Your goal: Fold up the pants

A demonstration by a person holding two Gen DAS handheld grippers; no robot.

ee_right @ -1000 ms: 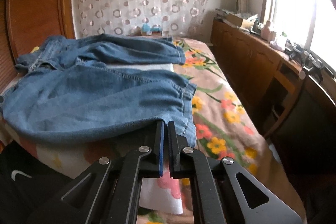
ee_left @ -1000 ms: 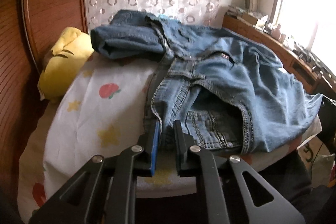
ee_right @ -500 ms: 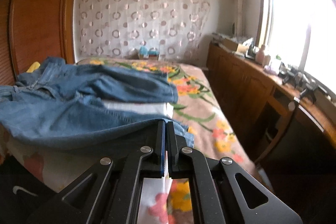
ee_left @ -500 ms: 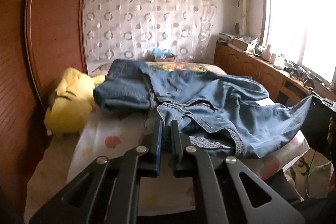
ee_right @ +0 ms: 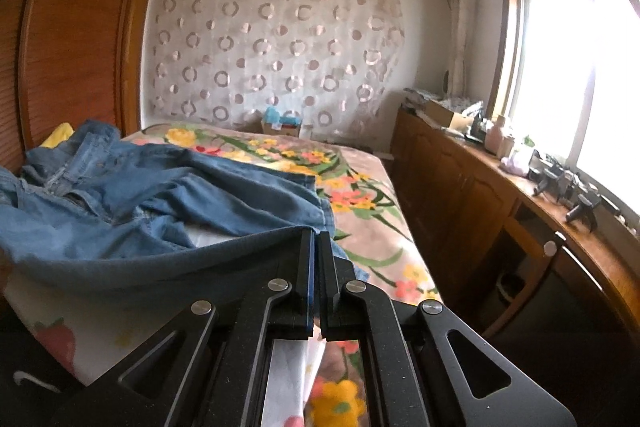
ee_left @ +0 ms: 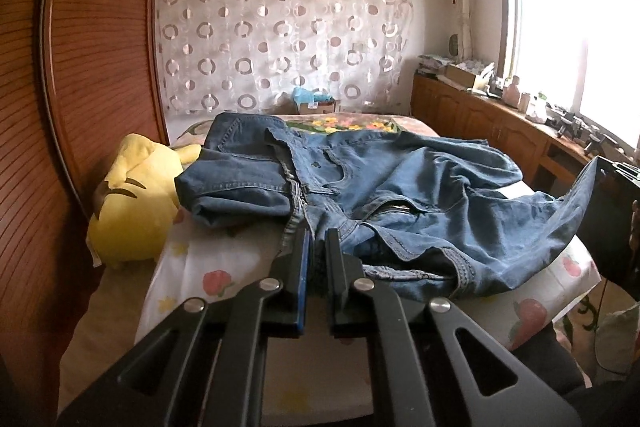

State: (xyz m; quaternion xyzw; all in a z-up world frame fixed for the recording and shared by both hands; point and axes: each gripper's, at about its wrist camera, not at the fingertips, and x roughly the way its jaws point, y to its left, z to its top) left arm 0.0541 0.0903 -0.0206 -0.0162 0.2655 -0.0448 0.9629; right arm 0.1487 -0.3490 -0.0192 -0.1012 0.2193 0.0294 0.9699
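Blue denim pants (ee_left: 400,187) lie crumpled across the bed, waist towards the left and legs running right. My left gripper (ee_left: 317,239) is shut on the near waistband edge, with denim pinched between its pads. In the right wrist view the same pants (ee_right: 140,239) stretch off to the left. My right gripper (ee_right: 316,239) is shut on the near leg's edge, which hangs raised off the sheet. In the left wrist view that leg end (ee_left: 584,183) rises at the far right.
A yellow plush toy (ee_left: 132,203) lies left of the pants against a wooden wardrobe (ee_left: 80,67). A fruit-print sheet (ee_left: 192,267) covers the near bed, a floral blanket (ee_right: 360,195) the far part. A wooden cabinet (ee_right: 480,195) with clutter runs under the window.
Both grippers have risen and tipped up, lifting the near edge of the pants off the sheet. The left jaws closed tighter on the waistband.
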